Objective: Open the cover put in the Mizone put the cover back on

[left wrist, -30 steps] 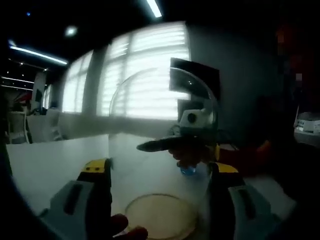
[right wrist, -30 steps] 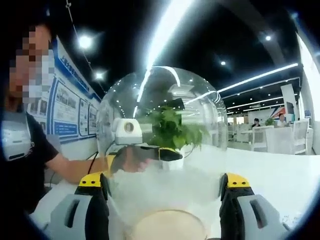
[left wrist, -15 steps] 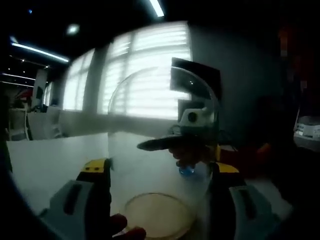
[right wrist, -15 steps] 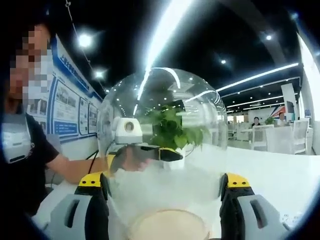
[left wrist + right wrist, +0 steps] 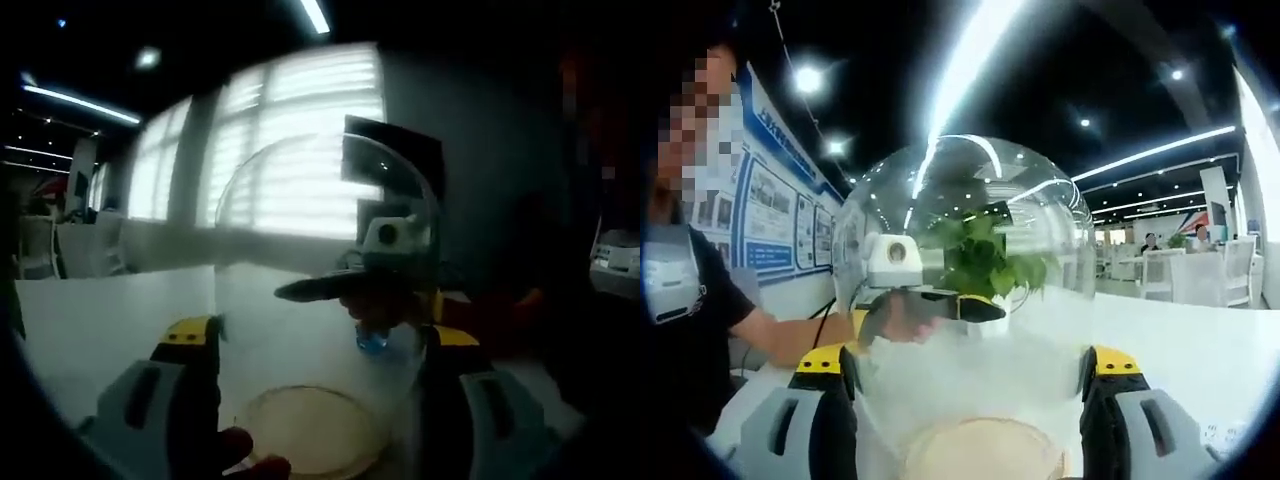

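Around the white table point(image 5: 1200, 350) spreads an office hall: long ceiling light strips point(image 5: 970, 60), a wall of posters point(image 5: 790, 225) and distant white chairs point(image 5: 1160, 275) in the right gripper view, and bright blinded windows point(image 5: 290, 150) beside a dark wall in the left gripper view. On that table stands a clear glass dome cover point(image 5: 965, 290), misted white in its lower half, over a round pale base point(image 5: 985, 450). Both grippers hold the dome from opposite sides. The left gripper point(image 5: 318, 400) has its yellow-tipped jaws spread wide, pressed against the dome's two flanks; the right gripper point(image 5: 968, 415) grips it the same way. A person in a dark shirt point(image 5: 685, 300) stands at the left of the right gripper view, forearm reaching toward the dome. Green leafy plant point(image 5: 985, 255) shows through the glass. Smallest, a blue bottle cap point(image 5: 372, 341), apparently the Mizone, shows through the dome in the left gripper view.
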`<action>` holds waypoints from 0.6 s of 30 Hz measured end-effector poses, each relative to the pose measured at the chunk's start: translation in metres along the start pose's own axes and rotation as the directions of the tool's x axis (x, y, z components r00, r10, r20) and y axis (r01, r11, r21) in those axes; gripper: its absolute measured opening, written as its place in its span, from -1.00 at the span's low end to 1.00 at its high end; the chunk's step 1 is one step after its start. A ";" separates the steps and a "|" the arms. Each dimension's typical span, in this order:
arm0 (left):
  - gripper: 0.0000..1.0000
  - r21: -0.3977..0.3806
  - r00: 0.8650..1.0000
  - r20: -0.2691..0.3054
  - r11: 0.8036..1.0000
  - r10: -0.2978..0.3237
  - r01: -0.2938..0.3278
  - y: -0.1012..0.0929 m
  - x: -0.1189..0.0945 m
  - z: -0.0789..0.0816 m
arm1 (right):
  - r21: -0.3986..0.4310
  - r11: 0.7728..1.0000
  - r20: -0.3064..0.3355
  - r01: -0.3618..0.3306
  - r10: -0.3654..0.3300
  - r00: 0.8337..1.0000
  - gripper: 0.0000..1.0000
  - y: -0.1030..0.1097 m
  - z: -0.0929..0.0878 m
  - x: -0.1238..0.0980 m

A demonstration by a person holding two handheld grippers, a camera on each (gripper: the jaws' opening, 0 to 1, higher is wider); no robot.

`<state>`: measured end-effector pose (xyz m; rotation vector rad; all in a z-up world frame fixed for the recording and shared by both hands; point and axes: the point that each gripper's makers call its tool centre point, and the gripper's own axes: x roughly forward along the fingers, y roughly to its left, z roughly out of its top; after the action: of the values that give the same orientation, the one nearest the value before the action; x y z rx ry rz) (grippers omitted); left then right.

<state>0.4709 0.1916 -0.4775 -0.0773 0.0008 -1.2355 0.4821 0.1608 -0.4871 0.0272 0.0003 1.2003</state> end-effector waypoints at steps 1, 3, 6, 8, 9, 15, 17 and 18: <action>0.41 0.003 1.000 -0.005 1.000 0.005 -0.005 -0.001 -0.001 0.000 | -0.001 1.000 0.000 -0.003 0.003 1.000 0.75 0.001 0.000 0.000; 0.42 0.003 1.000 -0.018 1.000 0.013 -0.012 -0.005 -0.002 0.001 | -0.005 1.000 0.001 -0.012 0.012 1.000 0.75 0.005 0.001 -0.001; 0.42 0.010 0.999 -0.028 1.000 0.023 -0.022 -0.008 -0.005 0.000 | -0.009 1.000 0.003 -0.022 0.022 1.000 0.75 0.009 0.001 -0.001; 0.42 0.014 0.999 -0.028 1.000 0.025 -0.024 -0.009 -0.007 -0.001 | -0.015 1.000 0.004 -0.022 0.022 1.000 0.75 0.011 0.001 -0.001; 0.42 0.015 0.999 -0.027 1.000 0.025 -0.025 -0.010 -0.007 0.000 | -0.016 1.000 0.005 -0.022 0.022 1.000 0.75 0.011 0.001 -0.001; 0.42 0.026 0.999 -0.030 0.999 0.027 -0.026 -0.015 -0.008 -0.001 | -0.031 0.999 -0.002 -0.025 0.025 1.000 0.75 0.015 0.002 -0.003; 0.42 0.035 0.999 -0.030 0.999 0.026 -0.025 -0.016 -0.009 -0.001 | -0.039 0.999 -0.005 -0.025 0.025 1.000 0.75 0.017 0.001 -0.003; 0.42 0.039 0.999 -0.033 0.999 0.026 -0.024 -0.017 -0.009 -0.001 | -0.043 0.999 -0.006 -0.025 0.025 1.000 0.75 0.018 0.001 -0.003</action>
<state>0.4516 0.1948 -0.4783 -0.0231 0.0070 -1.2111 0.4644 0.1643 -0.4853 -0.0142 -0.0214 1.2253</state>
